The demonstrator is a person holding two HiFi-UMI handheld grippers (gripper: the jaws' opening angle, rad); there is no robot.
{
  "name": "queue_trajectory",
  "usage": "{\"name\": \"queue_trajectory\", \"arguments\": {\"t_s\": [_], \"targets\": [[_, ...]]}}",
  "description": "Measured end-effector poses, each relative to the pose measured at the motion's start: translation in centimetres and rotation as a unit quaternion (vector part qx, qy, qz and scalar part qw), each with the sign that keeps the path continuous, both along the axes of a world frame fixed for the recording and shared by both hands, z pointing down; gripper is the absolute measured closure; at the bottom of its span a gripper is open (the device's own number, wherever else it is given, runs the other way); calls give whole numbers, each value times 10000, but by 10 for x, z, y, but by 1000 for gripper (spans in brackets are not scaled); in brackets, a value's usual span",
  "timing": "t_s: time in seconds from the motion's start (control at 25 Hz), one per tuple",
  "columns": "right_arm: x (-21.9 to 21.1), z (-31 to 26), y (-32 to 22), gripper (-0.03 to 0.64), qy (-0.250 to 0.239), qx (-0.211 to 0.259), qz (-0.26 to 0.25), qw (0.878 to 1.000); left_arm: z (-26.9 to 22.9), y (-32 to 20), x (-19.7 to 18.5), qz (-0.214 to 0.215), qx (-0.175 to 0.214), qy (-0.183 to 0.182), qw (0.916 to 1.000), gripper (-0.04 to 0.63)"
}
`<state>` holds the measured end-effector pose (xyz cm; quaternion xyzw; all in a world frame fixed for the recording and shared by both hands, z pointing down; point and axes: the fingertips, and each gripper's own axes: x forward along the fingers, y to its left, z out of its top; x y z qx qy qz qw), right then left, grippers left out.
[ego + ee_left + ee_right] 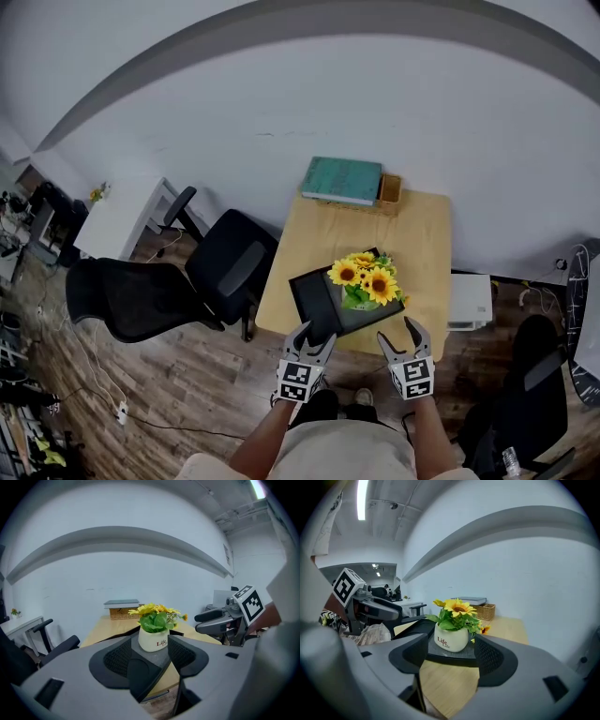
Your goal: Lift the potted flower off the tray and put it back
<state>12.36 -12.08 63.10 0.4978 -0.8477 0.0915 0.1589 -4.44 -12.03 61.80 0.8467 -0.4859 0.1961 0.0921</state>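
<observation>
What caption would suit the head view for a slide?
Both open, the left gripper and right gripper face a potted flower on a tray on a table.

The potted flower [367,281] has yellow blooms and green leaves, and its pot [154,639] is cream with dark red lettering. The tray [314,298] is black, the table [305,244] pale wood, the book [343,179] teal and the basket [390,190] tan wicker. The left gripper [314,333] and right gripper [396,330] are grey (their markers black-and-white squares).
</observation>
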Motion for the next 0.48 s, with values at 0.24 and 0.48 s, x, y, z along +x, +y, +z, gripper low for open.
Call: {"name": "queue_trajectory", "arguments": {"t_s": [0.24,0.48], "targets": [[1,-18,-3,310,55,180,198,9996,-14,-5,-13,-30,246,102,9996,350],[-15,-36,-5,310,144,315,347,9988,-29,-15,-41,-51,456,173,9988,350]]}}
